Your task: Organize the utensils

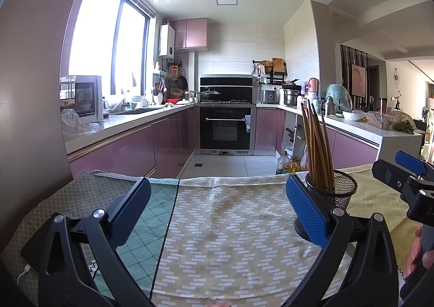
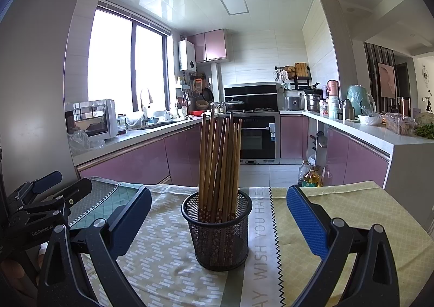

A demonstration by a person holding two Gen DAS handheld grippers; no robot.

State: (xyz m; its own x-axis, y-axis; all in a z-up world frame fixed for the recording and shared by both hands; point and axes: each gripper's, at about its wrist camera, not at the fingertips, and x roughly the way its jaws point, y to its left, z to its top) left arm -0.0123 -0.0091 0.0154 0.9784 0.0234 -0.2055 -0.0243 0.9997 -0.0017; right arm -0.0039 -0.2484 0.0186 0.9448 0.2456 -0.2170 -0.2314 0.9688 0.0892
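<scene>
Bare cloth-covered table [image 2: 168,258] occupies lower centre-left of both views. Sole obstruction: mesh holder [image 2: 217,236] with upright chopsticks [image 2: 218,160], centre of the right wrist view.

Wooden chopsticks [image 2: 217,166] upright in black mesh cup [image 2: 217,236].

Your chopsticks [image 2: 219,160] look like smooth brown wood, their lower ends printed with small flowers. They stand in a matt black wire-mesh holder [image 2: 217,233]. Under it you have woven, printed cloth [image 2: 168,258], slightly creased. Your gripper pads [image 2: 306,220] are textured blue, set on matt black plastic.
</scene>
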